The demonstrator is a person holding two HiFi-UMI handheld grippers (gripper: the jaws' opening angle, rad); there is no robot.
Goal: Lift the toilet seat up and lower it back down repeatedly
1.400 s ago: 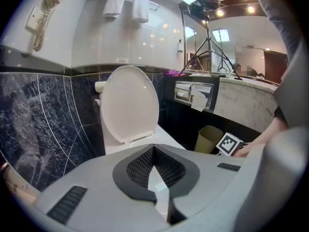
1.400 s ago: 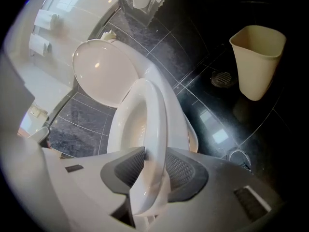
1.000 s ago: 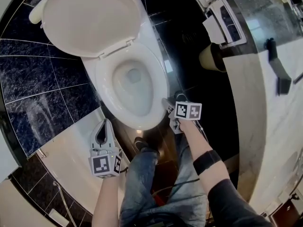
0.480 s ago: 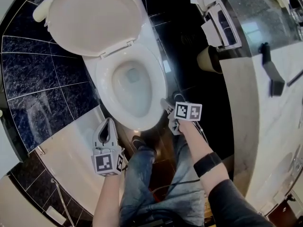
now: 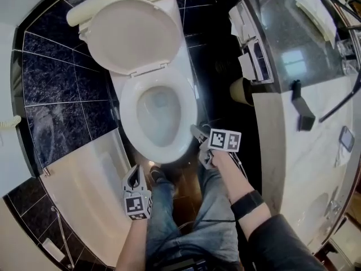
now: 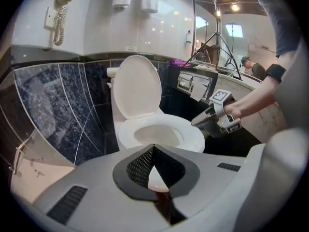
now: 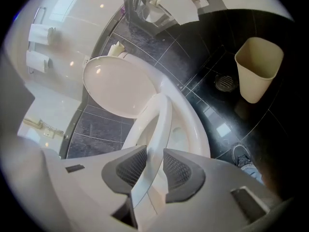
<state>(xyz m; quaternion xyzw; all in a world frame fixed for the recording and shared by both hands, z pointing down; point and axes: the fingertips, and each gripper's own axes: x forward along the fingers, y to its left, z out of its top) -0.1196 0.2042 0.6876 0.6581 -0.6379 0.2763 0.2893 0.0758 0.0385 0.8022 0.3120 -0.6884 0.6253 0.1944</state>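
The white toilet [image 5: 155, 114] stands with its lid [image 5: 134, 34] raised against the cistern. My right gripper [image 5: 198, 135] is at the front right of the seat [image 5: 181, 130]. In the right gripper view the jaws are shut on the seat's rim [image 7: 157, 124], which runs up between the two pads and stands lifted off the bowl [image 7: 195, 127]. My left gripper [image 5: 135, 176] hovers short of the toilet's front, to its left. It is shut, tips touching [image 6: 153, 148], with nothing held. The left gripper view shows the right gripper [image 6: 198, 121] at the seat [image 6: 190, 132].
A beige waste bin [image 5: 242, 90] stands on the dark floor right of the toilet, with a floor drain [image 7: 225, 82] beside it. A pale counter [image 5: 304, 151] runs along the right and a white bathtub edge [image 5: 96, 174] along the left. The person's jeans-clad legs [image 5: 192, 219] are just below the bowl.
The head view has pulled back, so the toilet sits more central. My left gripper has drifted right, closer to the legs. My right gripper has kept its hold at the seat's front right.
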